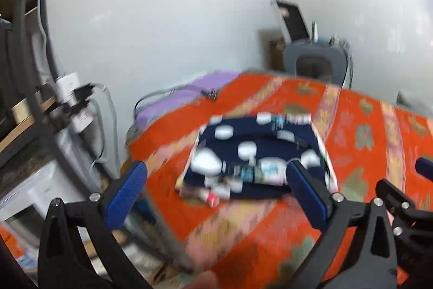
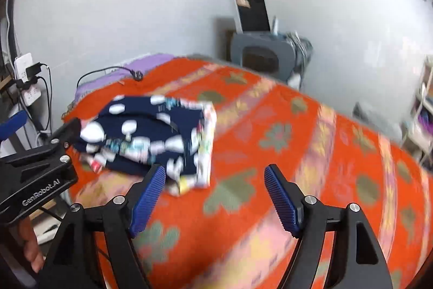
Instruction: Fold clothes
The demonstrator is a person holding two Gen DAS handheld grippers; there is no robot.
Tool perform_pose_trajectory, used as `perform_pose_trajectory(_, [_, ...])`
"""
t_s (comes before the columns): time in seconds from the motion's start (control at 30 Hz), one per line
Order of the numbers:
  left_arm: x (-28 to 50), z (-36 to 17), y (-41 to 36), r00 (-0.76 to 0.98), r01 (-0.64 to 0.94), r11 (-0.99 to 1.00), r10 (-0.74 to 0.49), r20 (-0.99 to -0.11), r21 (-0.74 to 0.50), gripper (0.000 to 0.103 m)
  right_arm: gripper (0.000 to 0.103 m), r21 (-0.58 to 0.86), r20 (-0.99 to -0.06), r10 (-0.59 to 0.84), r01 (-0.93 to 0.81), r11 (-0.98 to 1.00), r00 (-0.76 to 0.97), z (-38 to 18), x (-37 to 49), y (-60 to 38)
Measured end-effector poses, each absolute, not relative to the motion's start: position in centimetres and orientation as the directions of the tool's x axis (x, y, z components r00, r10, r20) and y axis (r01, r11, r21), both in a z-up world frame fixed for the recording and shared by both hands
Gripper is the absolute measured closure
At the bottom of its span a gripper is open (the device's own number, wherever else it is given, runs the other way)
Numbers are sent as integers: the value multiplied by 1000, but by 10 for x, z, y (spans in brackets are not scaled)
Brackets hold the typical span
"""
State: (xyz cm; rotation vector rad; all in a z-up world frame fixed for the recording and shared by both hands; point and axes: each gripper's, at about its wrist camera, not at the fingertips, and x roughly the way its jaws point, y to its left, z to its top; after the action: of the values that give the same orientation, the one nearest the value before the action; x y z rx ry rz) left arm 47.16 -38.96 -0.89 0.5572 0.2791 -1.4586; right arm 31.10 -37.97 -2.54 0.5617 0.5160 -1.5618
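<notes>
While blurred, shows an orange patterned bedspread [image 1: 360, 113] as the landmark. Beyond its far edge: a lilac sheet [image 1: 173, 102] with a black cable [image 2: 108, 71]; off its far corner, a grey chair [image 2: 259, 53]. Nothing lying between grippers and cloth. On the bedspread, a folded navy garment with white blotches [image 1: 257, 148], flat. Left gripper [image 1: 216, 194] spread wide just short of the garment, empty. Right gripper [image 2: 213, 194] likewise spread, empty, at the garment's near corner.

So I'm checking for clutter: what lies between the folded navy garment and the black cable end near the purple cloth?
Only bare orange bedspread between the garment and the cable end, in the right wrist view.
</notes>
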Motion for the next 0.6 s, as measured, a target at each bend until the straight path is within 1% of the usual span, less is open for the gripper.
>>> perform_pose_trajectory(0.03, [468,-12,-385,83,983,-18,-843,-532,183,2,26,24,-646,-763,997,-67,-35,-30,309,-373])
perform_pose_trajectory(0.1, [470,-17,-375,56,987,-40,-830,-556,158,2,26,31,-660,-750,997,-77,-37,-36,305,-361])
perform_pose_trajectory(0.27, [482,-32,-376,-68,996,-89,-753,-654,-1,2,26,16,-663,-746,995,-101,-65,-44,307,-336])
perform_pose_trajectory(0.37, [483,-35,-379,-59,997,-77,-742,-668,-2,2,26,-24,-655,-749,994,-109,-98,-46,315,-330])
perform_pose_trajectory(0.5, [483,-37,-381,-75,996,-86,-719,-691,-18,2,26,-22,-652,-752,994,-108,-96,-48,316,-324])
perform_pose_trajectory(0.6, [481,-37,-379,-67,996,-85,-721,-690,-8,3,26,-19,-652,-752,993,-114,-99,-49,315,-321])
